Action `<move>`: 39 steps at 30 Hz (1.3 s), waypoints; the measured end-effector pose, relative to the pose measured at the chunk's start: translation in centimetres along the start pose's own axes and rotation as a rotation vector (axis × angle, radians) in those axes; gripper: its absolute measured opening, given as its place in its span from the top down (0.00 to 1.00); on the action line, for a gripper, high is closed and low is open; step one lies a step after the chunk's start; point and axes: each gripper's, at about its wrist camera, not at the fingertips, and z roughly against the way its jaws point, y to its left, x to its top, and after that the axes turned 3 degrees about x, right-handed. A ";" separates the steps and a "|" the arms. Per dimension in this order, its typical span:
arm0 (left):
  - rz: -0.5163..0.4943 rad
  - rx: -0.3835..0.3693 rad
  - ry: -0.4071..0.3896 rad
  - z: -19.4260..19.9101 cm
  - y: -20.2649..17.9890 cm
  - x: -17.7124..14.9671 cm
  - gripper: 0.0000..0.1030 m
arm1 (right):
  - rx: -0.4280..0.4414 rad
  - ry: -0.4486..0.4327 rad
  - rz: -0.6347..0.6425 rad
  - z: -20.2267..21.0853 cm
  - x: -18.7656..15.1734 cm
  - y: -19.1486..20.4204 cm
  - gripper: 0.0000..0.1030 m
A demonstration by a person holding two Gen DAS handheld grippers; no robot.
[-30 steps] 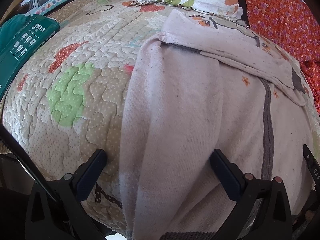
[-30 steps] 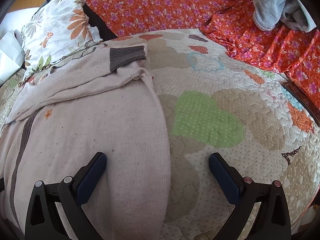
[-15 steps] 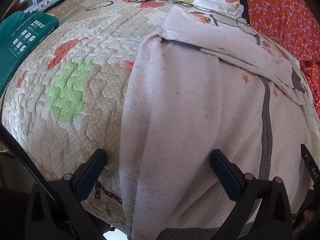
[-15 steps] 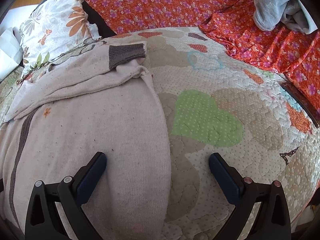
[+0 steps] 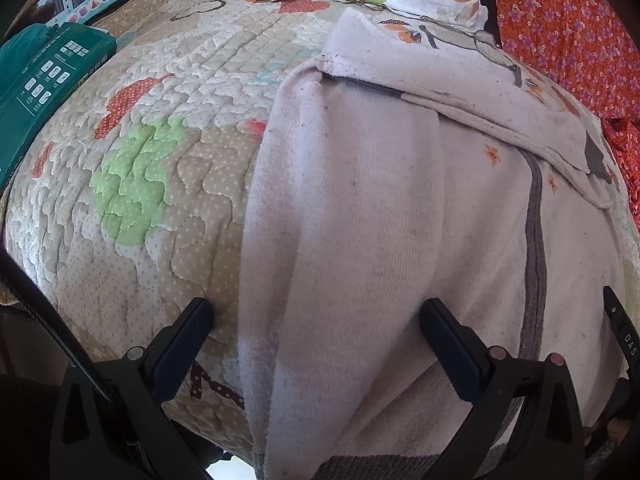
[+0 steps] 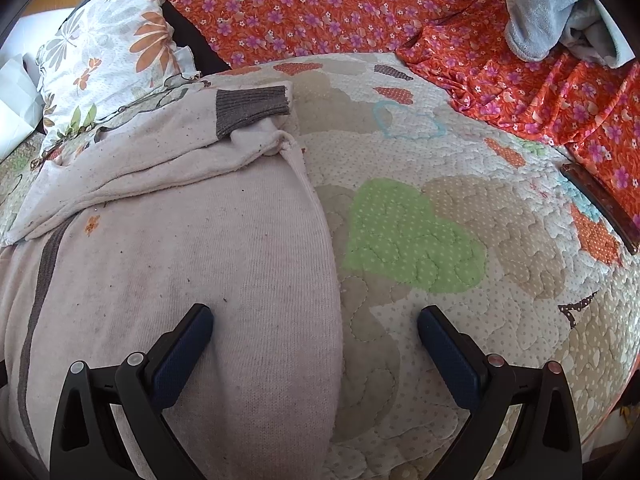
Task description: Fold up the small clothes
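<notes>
A pale pink knit garment (image 5: 400,220) with a grey stripe and grey cuffs lies flat on a patchwork quilt (image 5: 152,184). Its sleeves are folded across the top, and a grey cuff (image 6: 252,110) shows in the right wrist view. My left gripper (image 5: 316,320) is open, straddling the garment's left edge near its grey hem. My right gripper (image 6: 316,324) is open, straddling the same garment's (image 6: 180,260) right edge, with its left finger over the cloth and its right finger over the quilt (image 6: 440,260).
A floral pillow (image 6: 108,60) lies behind the garment. An orange flowered sheet (image 6: 360,12) covers the far side, with grey clothes (image 6: 552,20) piled on it. A green box (image 5: 44,88) lies at the quilt's left edge. A dark flat object (image 6: 600,208) lies at the right.
Both grippers have drifted slightly back toward the garment's near hem, staying open. The garment has not moved.
</notes>
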 end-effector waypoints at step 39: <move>0.156 -0.267 0.061 1.3 8.6 0.0 0.40 | 0.338 0.176 -0.047 4.6 -2.0 -4.0 0.39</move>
